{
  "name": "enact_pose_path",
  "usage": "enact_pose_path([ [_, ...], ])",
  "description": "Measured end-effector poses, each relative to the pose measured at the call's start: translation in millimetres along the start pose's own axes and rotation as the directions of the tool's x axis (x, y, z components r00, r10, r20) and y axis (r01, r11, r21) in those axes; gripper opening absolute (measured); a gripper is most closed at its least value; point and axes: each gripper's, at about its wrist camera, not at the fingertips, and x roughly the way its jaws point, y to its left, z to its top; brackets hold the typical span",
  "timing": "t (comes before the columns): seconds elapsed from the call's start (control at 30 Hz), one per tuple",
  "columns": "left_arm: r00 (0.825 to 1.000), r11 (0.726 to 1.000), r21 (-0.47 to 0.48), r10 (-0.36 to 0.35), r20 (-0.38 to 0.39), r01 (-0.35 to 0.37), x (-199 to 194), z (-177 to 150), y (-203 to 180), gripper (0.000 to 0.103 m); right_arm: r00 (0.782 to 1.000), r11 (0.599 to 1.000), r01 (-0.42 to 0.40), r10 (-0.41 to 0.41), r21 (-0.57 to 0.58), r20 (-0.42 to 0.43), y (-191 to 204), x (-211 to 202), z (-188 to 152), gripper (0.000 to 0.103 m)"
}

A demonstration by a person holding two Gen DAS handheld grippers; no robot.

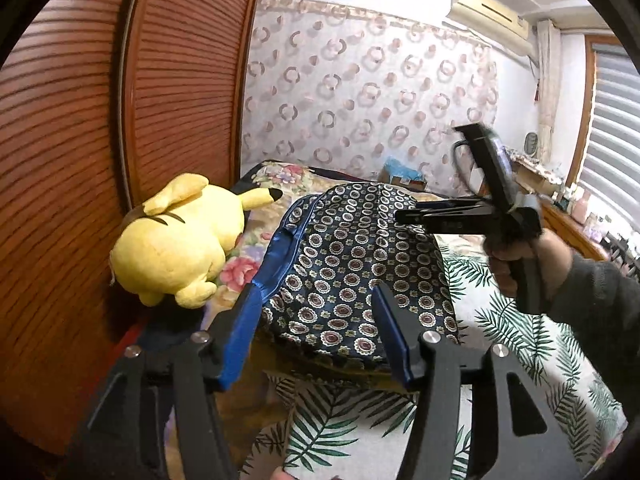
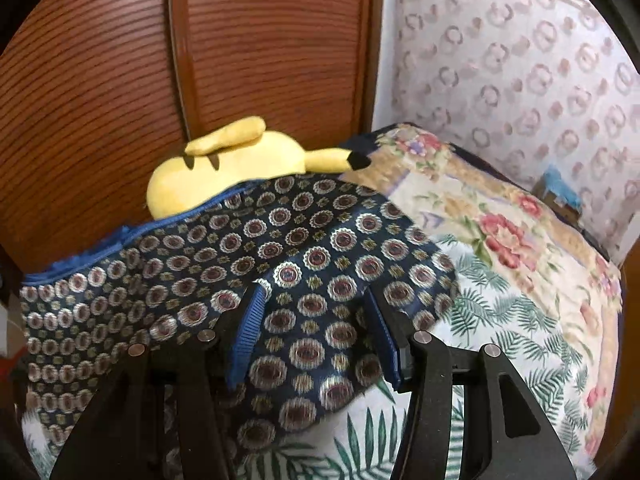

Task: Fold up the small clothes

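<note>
The jaws of the left gripper (image 1: 316,336) stand apart, and nothing is pinched between their blue-lined fingers (image 1: 240,344); the jaws of the right gripper (image 2: 316,330) stand apart as well, their pads spread over cloth without clamping it. Directly under and ahead of both pairs lies the dark navy satin garment with a pattern of round medallions and a bright blue trim (image 1: 352,264), spread in a rumpled heap on the bed. In the right wrist view this garment fills the gap between the jaws and runs off to their left. Beneath it, and showing to the right of the jaws, is the white bedsheet printed with green palm leaves (image 1: 516,344). In the left wrist view the right gripper (image 1: 436,216) hangs above the far right edge of the garment, held by a hand (image 1: 520,256) in a dark sleeve. To the left of the jaws and a little farther off, a yellow plush toy with black-tipped ears (image 1: 180,240) lies touching the garment's blue edge. Beyond it sits a floral quilt (image 1: 276,176), backed by a slatted brown wooden wardrobe door (image 1: 120,120) and a curtain printed with rings (image 1: 360,92).
</note>
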Motion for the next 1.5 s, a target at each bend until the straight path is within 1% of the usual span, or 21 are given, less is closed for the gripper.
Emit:
enact_pose_path([
  [0.1,1.000,1.000,0.017,0.018,-0.005,-0.018,-2.4,1.0,-8.7,0.056,0.999,1.000,0.013,-0.013,0.014,0.044,4.2,-28.3,-7.7,0.053],
  [0.2,1.000,0.998,0.052,0.024,-0.012,-0.023,-4.3,-0.8,-22.1,0.056,0.995,0.999,0.039,-0.041,0.027,0.086,10.7,-65.7,-21.4,0.053],
  [0.37,0.999,0.997,0.073,-0.037,-0.024,0.039,-10.4,-7.6,-46.7,0.056,0.987,0.996,0.074,-0.082,0.057,0.139,20.0,-128.2,-52.5,0.053],
  [0.47,0.998,0.994,0.094,-0.057,-0.033,0.060,-14.5,-11.9,-65.1,0.056,0.981,0.991,0.099,-0.112,0.089,0.160,23.3,-163.0,-77.1,0.053],
  [0.53,0.996,0.991,0.107,-0.080,-0.032,0.083,-18.6,-14.6,-78.4,0.056,0.977,0.987,0.116,-0.133,0.110,0.167,25.0,-180.4,-92.1,0.055],
  [0.63,0.995,0.987,0.125,-0.094,-0.037,0.098,-22.2,-16.6,-99.8,0.056,0.967,0.977,0.158,-0.182,0.139,0.180,26.4,-208.3,-119.8,0.062],
  [0.7,0.994,0.985,0.142,-0.098,-0.043,0.103,-23.9,-18.5,-115.0,0.056,0.962,0.971,0.175,-0.204,0.165,0.182,25.8,-223.4,-134.6,0.071],
  [0.73,0.994,0.983,0.148,-0.099,-0.042,0.104,-24.7,-19.1,-120.0,0.056,0.957,0.964,0.187,-0.222,0.187,0.186,24.7,-233.1,-143.7,0.072],
  [0.77,0.994,0.982,0.154,-0.105,-0.040,0.110,-25.7,-19.4,-126.6,0.056,0.952,0.957,0.201,-0.241,0.210,0.187,23.4,-241.8,-151.9,0.075],
  [0.8,0.993,0.980,0.158,-0.115,-0.037,0.120,-27.1,-19.6,-132.0,0.056,0.943,0.944,0.230,-0.276,0.239,0.184,22.3,-253.1,-162.5,0.078],
  [0.87,0.990,0.977,0.157,-0.142,-0.028,0.144,-31.9,-20.8,-143.0,0.056,0.927,0.923,0.270,-0.326,0.275,0.185,20.0,-271.7,-180.0,0.080],
  [0.9,0.988,0.975,0.159,-0.151,-0.025,0.153,-33.5,-20.1,-149.2,0.056,0.915,0.910,0.292,-0.355,0.293,0.191,19.9,-283.9,-189.8,0.081],
  [1.0,0.987,0.972,0.169,-0.162,-0.020,0.163,-37.1,-19.0,-163.7,0.056,0.893,0.883,0.321,-0.402,0.341,0.201,18.8,-308.4,-209.3,0.081],
  [1.1,0.989,0.973,0.176,-0.150,0.002,0.147,-43.0,-19.1,-174.9,0.056,0.860,0.849,0.368,-0.466,0.379,0.207,20.7,-332.4,-225.2,0.081],
  [1.2,0.988,0.971,0.187,-0.155,0.006,0.151,-46.9,-17.7,-186.0,0.057,0.841,0.826,0.388,-0.499,0.409,0.209,22.6,-346.3,-235.7,0.081],
  [1.37,0.990,0.971,0.200,-0.141,0.018,0.135,-51.9,-15.1,-193.1,0.057,0.827,0.813,0.392,-0.516,0.431,0.221,19.6,-356.2,-240.9,0.081],
  [1.5,0.990,0.971,0.200,-0.139,0.025,0.131,-54.7,-15.0,-194.5,0.057,0.825,0.808,0.391,-0.520,0.441,0.221,16.2,-357.1,-242.9,0.081],
])
